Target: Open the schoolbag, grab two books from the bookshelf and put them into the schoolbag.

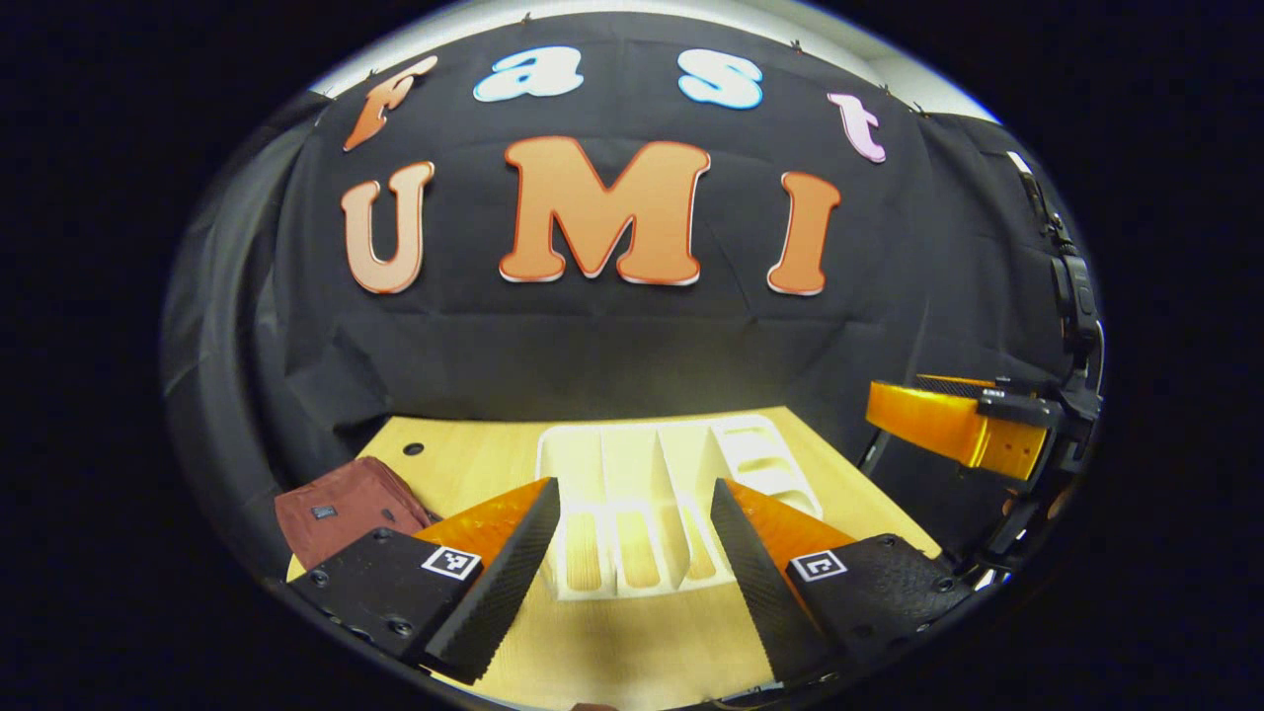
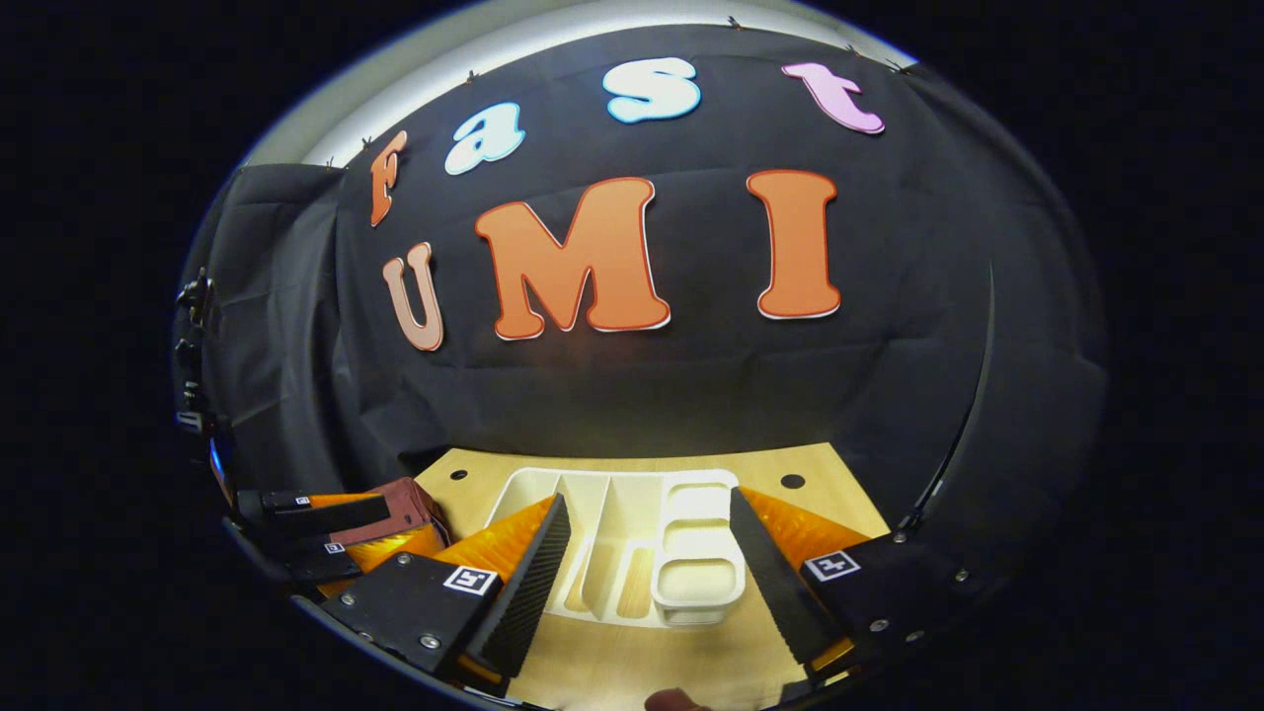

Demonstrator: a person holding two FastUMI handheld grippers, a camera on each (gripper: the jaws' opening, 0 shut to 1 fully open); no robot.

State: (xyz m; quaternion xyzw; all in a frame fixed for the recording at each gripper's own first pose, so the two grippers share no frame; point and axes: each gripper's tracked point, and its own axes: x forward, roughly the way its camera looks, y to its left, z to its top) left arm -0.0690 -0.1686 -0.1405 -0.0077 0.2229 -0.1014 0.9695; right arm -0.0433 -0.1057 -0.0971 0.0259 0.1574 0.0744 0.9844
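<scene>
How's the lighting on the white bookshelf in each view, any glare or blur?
Left gripper view: bright warm light washes out the bookshelf, dividers faint, table glowing. Right gripper view: bookshelf evenly lit, compartments clear. Both views sharp, fisheye bending the edges.

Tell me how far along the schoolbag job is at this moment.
It is either at the very start or already finished; these views cannot settle which. Done: unclear, since the white bookshelf shows no books in its slots. In hand: nothing; the left gripper and right gripper are both open over the wooden table. Left: the dark red schoolbag lies flat, and whether it is open or holds books cannot be seen.
</scene>
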